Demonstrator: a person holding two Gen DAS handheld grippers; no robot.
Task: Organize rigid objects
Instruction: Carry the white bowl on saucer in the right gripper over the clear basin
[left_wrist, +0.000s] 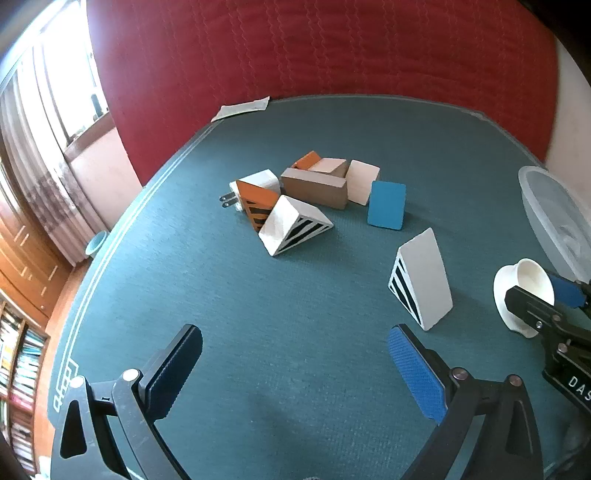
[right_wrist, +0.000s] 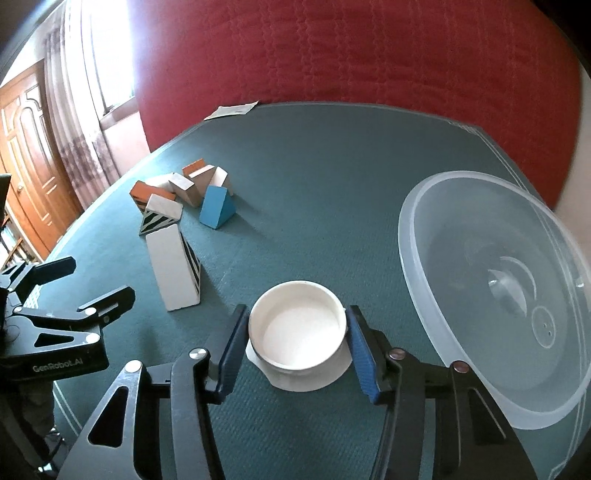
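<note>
Gripping a small white bowl by its round rim, the right claw has one ribbed blue pad on each side of it, both pressed against the smooth glossy wall. The bowl sits on the green worktop, a surface with a fine woven, felt-like texture and pale border lines near its edge. Just to the right of the bowl lies a large translucent plastic lid, dome-shaped, frosted, and tilted up on its edge.

The left claw stands wide apart over bare green cloth, with nothing between its fingers; one pad is dark and ridged, the other blue and knurled. Near its right finger stands a white wedge block, matte on its broad slanted face with black stripes painted on its triangular side. Farther back a loose cluster of hard blocks rests together: a second striped white wedge lying on its side, an orange striped wedge touching it, a brown rectangular block, a pale wooden block, and a blue wedge standing slightly apart. A white plug adapter with two metal prongs lies behind the orange piece. Beyond the worktop hangs a quilted red fabric with wavy stitching.
</note>
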